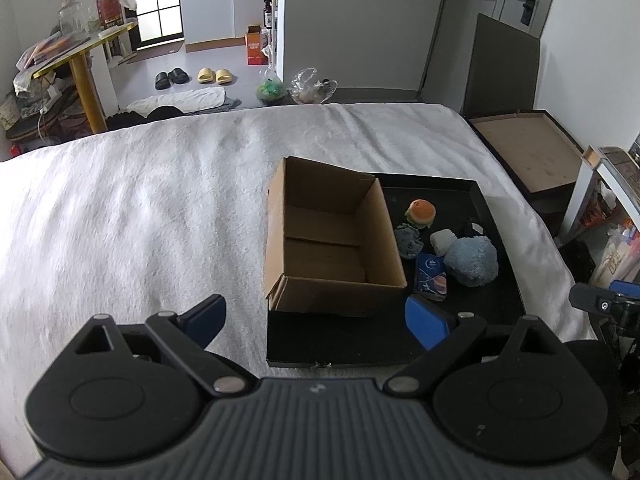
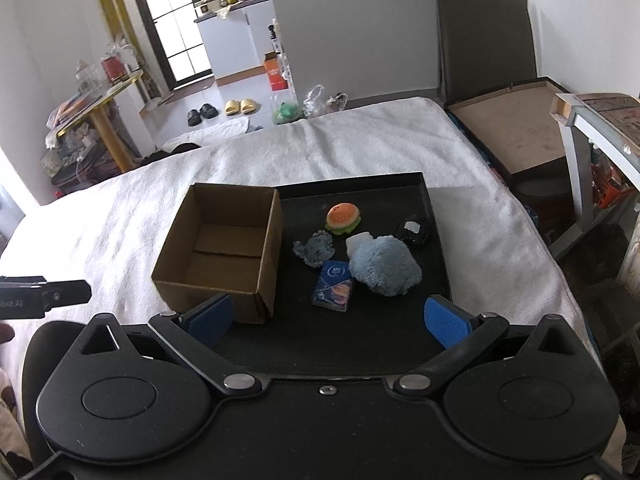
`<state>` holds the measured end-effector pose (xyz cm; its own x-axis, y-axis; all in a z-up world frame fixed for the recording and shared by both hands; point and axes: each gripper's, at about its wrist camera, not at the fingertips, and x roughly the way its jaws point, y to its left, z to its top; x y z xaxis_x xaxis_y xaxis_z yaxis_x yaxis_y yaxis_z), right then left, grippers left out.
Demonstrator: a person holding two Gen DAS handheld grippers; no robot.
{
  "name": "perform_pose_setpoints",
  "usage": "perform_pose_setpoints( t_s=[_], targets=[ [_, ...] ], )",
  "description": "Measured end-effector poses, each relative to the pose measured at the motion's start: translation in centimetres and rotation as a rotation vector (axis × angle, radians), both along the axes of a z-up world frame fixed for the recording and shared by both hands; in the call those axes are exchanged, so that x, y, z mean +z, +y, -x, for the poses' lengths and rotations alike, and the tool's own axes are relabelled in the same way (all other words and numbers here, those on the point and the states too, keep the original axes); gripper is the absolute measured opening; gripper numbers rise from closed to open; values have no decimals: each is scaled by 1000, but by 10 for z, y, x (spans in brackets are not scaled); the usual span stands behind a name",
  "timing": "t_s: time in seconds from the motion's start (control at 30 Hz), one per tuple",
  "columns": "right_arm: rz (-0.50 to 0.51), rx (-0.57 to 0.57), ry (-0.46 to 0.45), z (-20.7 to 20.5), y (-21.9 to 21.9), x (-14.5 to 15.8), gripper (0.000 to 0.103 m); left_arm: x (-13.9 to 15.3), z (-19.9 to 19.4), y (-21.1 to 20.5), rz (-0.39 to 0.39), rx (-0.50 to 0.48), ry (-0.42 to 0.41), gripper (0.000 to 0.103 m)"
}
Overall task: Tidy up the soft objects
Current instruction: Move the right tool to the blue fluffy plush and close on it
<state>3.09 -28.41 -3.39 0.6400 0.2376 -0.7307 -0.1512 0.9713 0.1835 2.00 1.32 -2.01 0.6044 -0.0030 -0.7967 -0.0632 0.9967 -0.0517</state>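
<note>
An open, empty cardboard box [image 1: 332, 240] [image 2: 224, 248] stands on the left part of a black tray [image 1: 344, 344] [image 2: 360, 336] on a white bed. Right of it lie a burger toy [image 1: 420, 213] [image 2: 343, 218], a small grey-blue plush [image 1: 409, 241] [image 2: 315, 249], a white soft block [image 1: 442, 241] [image 2: 357, 242], a big blue fluffy plush [image 1: 472, 260] [image 2: 385, 265], a blue tissue pack [image 1: 431, 276] [image 2: 333, 286] and a black item [image 2: 413, 232]. My left gripper [image 1: 316, 320] is open and empty, near the tray's front. My right gripper [image 2: 328, 320] is open and empty, above the tray's front.
The white blanket [image 1: 140, 220] covers the bed to the left. A flat brown box [image 1: 532, 156] [image 2: 516, 128] sits at the bed's right. A white table [image 2: 600, 120] stands at the far right. Slippers and bags lie on the floor beyond the bed.
</note>
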Motion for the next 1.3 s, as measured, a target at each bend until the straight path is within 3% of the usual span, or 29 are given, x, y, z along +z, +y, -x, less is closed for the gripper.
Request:
perform_pose_setpoints(
  t_s=[0.33,0.73,1.3],
  targets=[
    [-5,1,38,-21,2,-16,102,-18,-22,7,-12,35,25,93],
    [33,11,84,-54,2,-41,98,-50,-53,11,-14,75,109,93],
    [98,74,148,-102,-4,-88,92,-84,-98,-1,-77,91,187,77]
  ],
)
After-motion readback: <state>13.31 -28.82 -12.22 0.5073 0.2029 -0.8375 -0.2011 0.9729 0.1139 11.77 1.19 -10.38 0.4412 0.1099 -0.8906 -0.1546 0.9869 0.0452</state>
